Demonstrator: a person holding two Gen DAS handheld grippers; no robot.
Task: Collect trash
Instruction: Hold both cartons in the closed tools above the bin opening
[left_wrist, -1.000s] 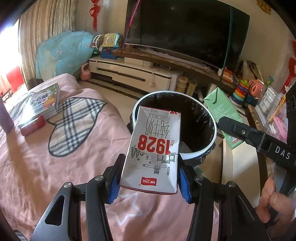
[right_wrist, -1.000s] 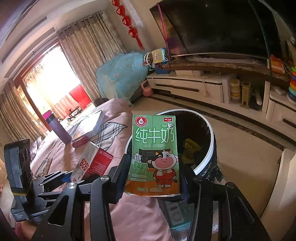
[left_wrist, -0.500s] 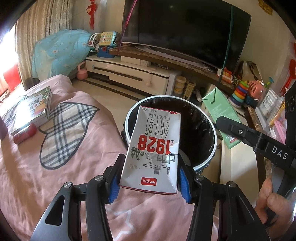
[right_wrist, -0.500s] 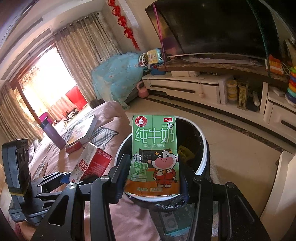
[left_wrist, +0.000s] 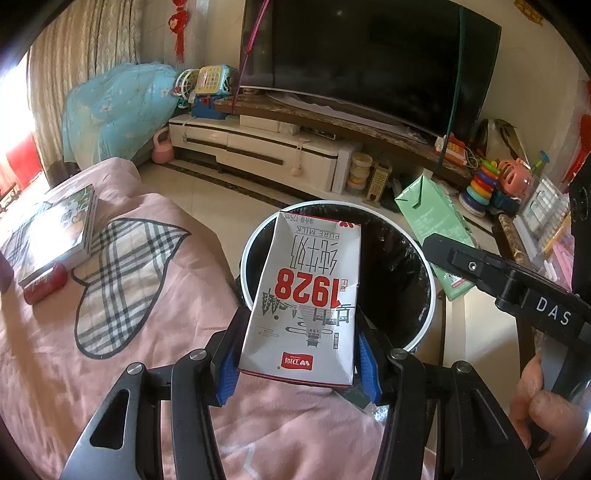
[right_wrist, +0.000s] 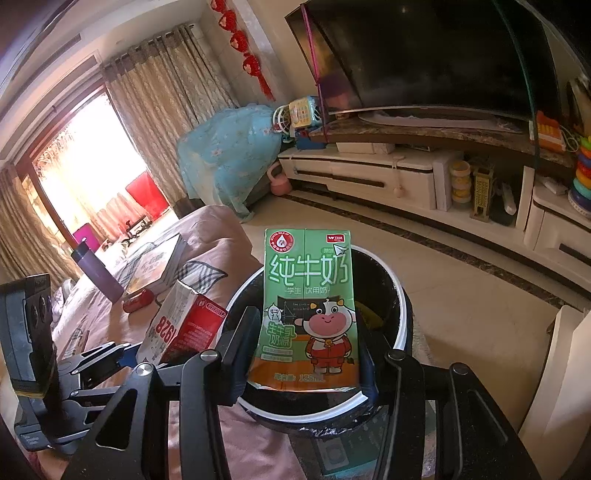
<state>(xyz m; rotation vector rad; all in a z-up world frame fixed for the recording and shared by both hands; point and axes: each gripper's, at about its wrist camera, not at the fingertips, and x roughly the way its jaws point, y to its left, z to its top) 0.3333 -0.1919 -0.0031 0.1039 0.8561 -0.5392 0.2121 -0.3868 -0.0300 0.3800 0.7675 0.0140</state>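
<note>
**Two milk cartons held over the bin**

Left gripper (left_wrist: 298, 363) jaws pinched the white 1928 carton (left_wrist: 304, 299) by its sides, long axis pointing to 12 o'clock, print upside down, far end over the bin (left_wrist: 424, 273). Right gripper (right_wrist: 304, 360) jaws clamped the green milk carton (right_wrist: 308, 310), upright, long axis 12 to 6, above the bin rim. Pink blanket (left_wrist: 110, 332) lay at 9 o'clock.
</note>
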